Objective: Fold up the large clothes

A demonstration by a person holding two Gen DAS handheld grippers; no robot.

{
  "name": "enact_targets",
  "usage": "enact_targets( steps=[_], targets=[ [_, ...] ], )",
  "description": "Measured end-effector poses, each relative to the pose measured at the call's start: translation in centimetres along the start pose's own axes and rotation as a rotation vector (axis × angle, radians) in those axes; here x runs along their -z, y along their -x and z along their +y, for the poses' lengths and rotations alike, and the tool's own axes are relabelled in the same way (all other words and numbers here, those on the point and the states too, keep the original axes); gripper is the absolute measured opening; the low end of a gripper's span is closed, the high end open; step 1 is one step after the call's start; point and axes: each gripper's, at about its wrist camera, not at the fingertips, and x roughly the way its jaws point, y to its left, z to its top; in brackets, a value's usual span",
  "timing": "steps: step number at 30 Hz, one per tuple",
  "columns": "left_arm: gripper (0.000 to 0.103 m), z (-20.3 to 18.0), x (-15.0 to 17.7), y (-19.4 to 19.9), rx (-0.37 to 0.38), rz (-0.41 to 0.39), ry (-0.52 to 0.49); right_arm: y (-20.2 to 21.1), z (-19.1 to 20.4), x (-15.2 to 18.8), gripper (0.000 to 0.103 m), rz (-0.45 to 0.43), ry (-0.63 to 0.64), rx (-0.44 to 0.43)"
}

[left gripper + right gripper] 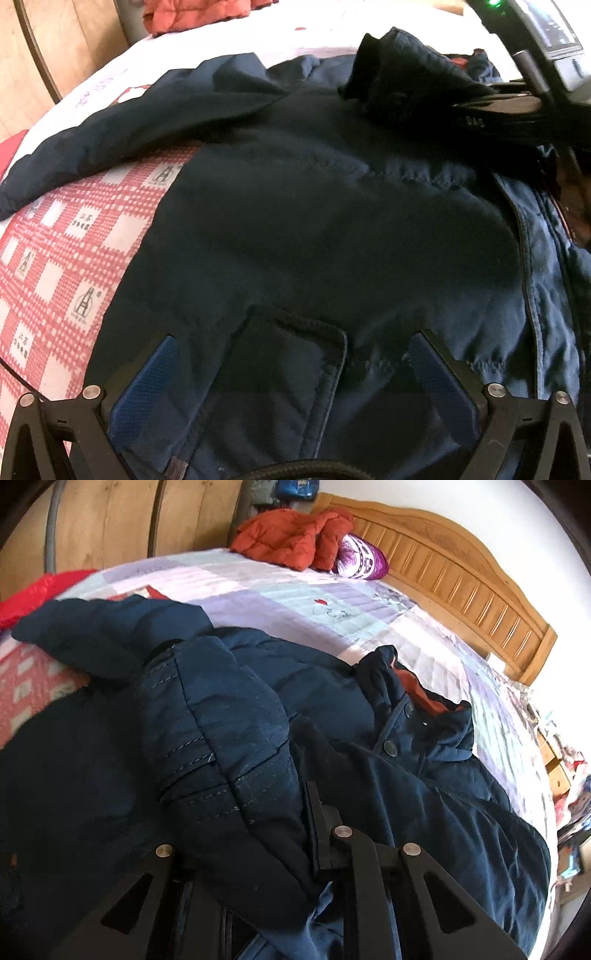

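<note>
A large navy jacket (314, 206) lies spread on the bed, one sleeve (110, 125) stretched to the left. My left gripper (291, 354) is open just above the jacket's lower part, over a pocket flap (295, 354), holding nothing. In the right wrist view the jacket (424, 775) shows its buttoned collar with orange lining (417, 694). My right gripper (258, 812) is shut on the jacket's other sleeve (229, 738), which drapes over the fingers and is lifted across the jacket's body. The right gripper also shows in the left wrist view (443, 99), gripping dark cloth.
The bed has a red checked sheet (66, 266) and a pale lilac quilt (295, 602). An orange padded garment (295, 539) and a purple pillow (364, 561) lie by the wooden headboard (461, 579). A red item (40, 590) sits at the left edge.
</note>
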Motion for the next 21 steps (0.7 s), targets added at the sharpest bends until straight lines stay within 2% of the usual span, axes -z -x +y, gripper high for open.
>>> enact_targets(
  steps=[3, 5, 7, 9, 11, 14, 16, 18, 19, 21],
  targets=[
    [0.103, 0.1, 0.1, -0.1, -0.006, 0.002, -0.001, 0.4, 1.3, 0.0, 0.018, -0.007, 0.038, -0.055],
    [0.103, 0.2, -0.1, -0.2, -0.009, 0.009, 0.002, -1.0, 1.6, 0.1, 0.022, 0.057, 0.026, -0.104],
    [0.103, 0.3, -0.5, -0.1, -0.004, 0.003, 0.007, -1.1, 1.1, 0.0, 0.027, 0.074, -0.014, -0.129],
    [0.103, 0.3, -1.1, 0.1, -0.005, -0.016, 0.006, 0.4, 0.0, -0.1, 0.042, 0.062, -0.069, -0.176],
    [0.103, 0.1, -2.2, 0.2, -0.002, -0.035, 0.006, 2.6, -1.6, 0.3, 0.076, 0.03, -0.139, -0.211],
    [0.103, -0.5, -4.6, 0.2, 0.01, -0.082, 0.021, 6.0, -4.9, 2.2, 0.102, -0.006, -0.254, -0.33],
    [0.103, -1.0, -6.1, 0.2, 0.016, -0.109, 0.031, 7.5, -6.4, 3.5, 0.103, -0.006, -0.315, -0.378],
    [0.103, -1.8, -7.8, 0.3, 0.021, -0.139, 0.041, 8.8, -7.6, 4.7, 0.103, 0.003, -0.323, -0.385],
    [0.103, -2.2, -8.6, 0.4, 0.027, -0.152, 0.046, 10.0, -8.5, 5.3, 0.103, -0.028, -0.341, -0.356],
    [0.103, -3.3, -9.8, 0.6, 0.054, -0.171, 0.052, 12.6, -11.4, 6.7, 0.103, -0.104, -0.411, -0.245]
  ],
)
